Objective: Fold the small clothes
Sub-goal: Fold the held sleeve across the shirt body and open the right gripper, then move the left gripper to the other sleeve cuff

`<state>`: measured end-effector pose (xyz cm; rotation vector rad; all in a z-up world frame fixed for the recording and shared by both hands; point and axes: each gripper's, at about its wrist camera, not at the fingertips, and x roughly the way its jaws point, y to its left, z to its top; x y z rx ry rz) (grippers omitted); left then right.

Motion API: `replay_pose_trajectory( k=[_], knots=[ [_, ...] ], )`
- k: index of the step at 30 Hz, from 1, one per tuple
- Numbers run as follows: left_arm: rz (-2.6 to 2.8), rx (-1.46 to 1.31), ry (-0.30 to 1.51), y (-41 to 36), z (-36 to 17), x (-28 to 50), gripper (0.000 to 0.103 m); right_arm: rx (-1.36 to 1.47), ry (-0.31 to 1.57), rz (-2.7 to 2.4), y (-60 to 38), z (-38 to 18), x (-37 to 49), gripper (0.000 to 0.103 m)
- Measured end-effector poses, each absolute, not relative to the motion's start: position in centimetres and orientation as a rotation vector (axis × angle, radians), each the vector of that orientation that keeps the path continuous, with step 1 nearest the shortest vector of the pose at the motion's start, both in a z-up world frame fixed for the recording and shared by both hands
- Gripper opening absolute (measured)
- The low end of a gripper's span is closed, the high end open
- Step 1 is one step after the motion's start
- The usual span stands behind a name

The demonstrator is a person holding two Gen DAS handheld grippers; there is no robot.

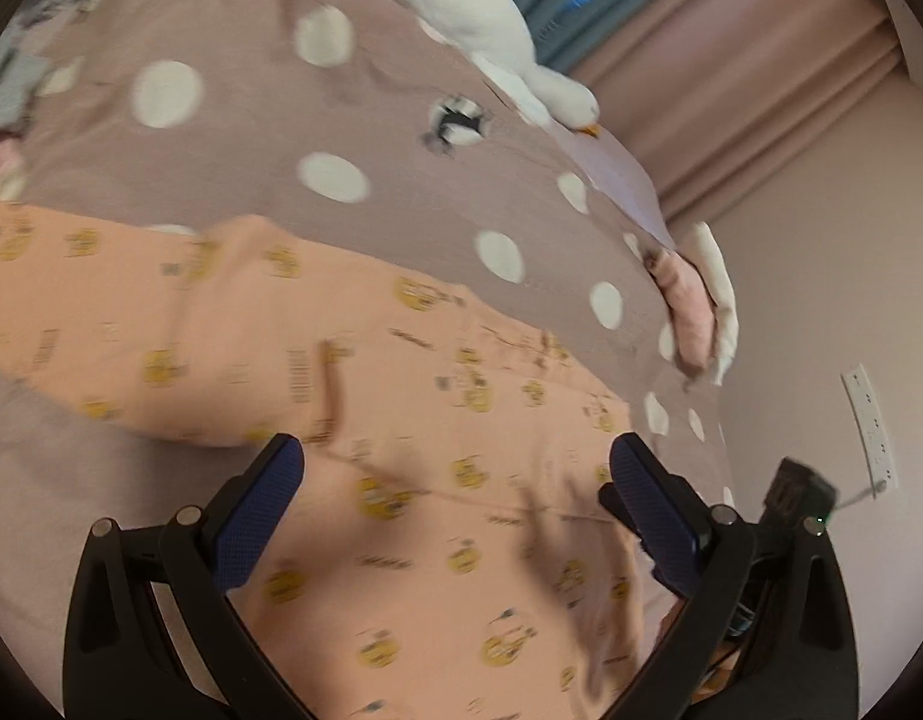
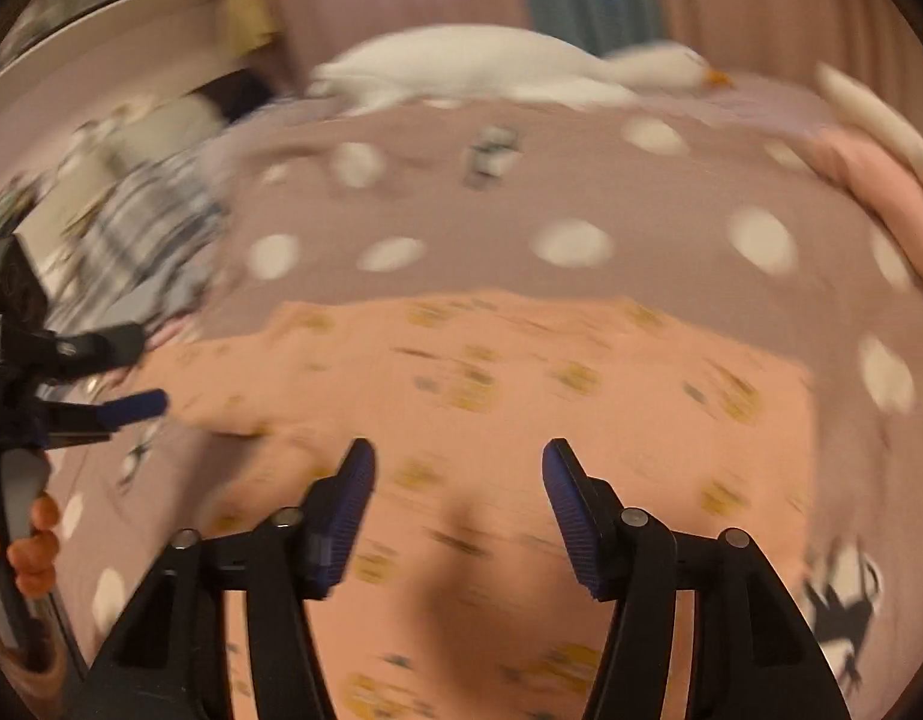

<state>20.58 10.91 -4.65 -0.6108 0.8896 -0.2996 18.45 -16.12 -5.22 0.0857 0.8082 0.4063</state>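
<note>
Both tongs (image 1: 455, 462) (image 2: 458, 465) tilted down, agape over peach garment (image 1: 401, 420)

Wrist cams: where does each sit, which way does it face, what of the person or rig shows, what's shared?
Left wrist: on the left tool, angled down over the peach garment on the polka-dot bedcover; its own open fingers show.
Right wrist: on the right tool, angled down at the garment; open fingers, plus the left tool and a hand at the frame's left.
Shared: garment, bedcover, white goose plush, curtains.
</note>
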Motion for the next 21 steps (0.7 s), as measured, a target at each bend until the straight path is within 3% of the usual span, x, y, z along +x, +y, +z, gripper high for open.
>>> replay_pose_trajectory(
  k=[2, 5, 12, 16, 20, 21],
  knots=[
    [-0.342, -0.620, 0.907, 9.4, -5.3, 22.0, 0.088, 0.152, 0.830, 0.385, -18.0, -6.1, 19.0, 0.046],
    [-0.349, -0.592, 0.947, 7.4, -6.9, 23.9, 0.073, 0.201, 0.834, 0.367, -19.4, -7.1, 18.9, 0.035],
    [-0.190, -0.549, 1.050, 7.8, -13.2, 25.6, 0.055, 0.218, 0.904, 0.274, -21.6, -10.0, 19.4, 0.033],
    [-0.243, -0.593, 1.026, 9.6, -12.2, 24.7, 0.056, 0.249, 0.921, 0.272, -22.2, -10.6, 19.5, 0.032],
    [-0.185, -0.650, 0.933, 14.2, -10.2, 22.0, 0.084, 0.281, 0.897, 0.288, -22.2, -9.2, 18.4, 0.033],
    [-0.167, -0.682, 0.909, 15.9, -10.1, 21.2, 0.085, 0.281, 0.883, 0.294, -22.3, -8.9, 17.9, 0.033]
  ],
)
